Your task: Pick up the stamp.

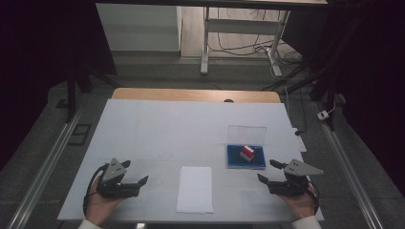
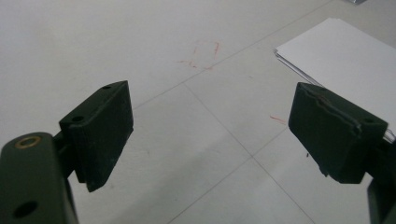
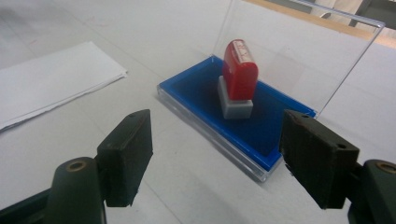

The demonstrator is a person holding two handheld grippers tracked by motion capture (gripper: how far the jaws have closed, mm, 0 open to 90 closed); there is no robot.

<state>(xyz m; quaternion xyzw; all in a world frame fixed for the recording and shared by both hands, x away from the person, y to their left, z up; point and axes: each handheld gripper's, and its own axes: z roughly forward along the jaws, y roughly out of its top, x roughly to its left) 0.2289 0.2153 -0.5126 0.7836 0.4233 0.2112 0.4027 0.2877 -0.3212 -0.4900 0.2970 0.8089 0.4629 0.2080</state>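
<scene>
A red stamp with a grey base (image 3: 238, 79) is seen standing upright on the blue ink pad (image 3: 205, 91) of a shallow tray with a clear plastic lid (image 3: 299, 51) raised behind it. The tray is set on the right part of the white-covered counter (image 1: 157, 129). A stack of white paper sheets (image 1: 195, 189) is laid flat near the counter's front edge, between the two hands.

The right claw (image 3: 215, 154) is held just in front of the tray, pointed at the stamp. Its jaws are spread wide, with nothing between them; no contact with tray or stamp is observed. In the high view the right claw (image 1: 265, 170) is placed just right of and below the tray.

The left claw (image 2: 210, 135) is held over bare counter, jaws wide, nothing gripped. The paper stack (image 2: 345, 60) is seen beyond its right jaw. Faint red marks (image 2: 203, 56) are noted on the counter ahead.
</scene>
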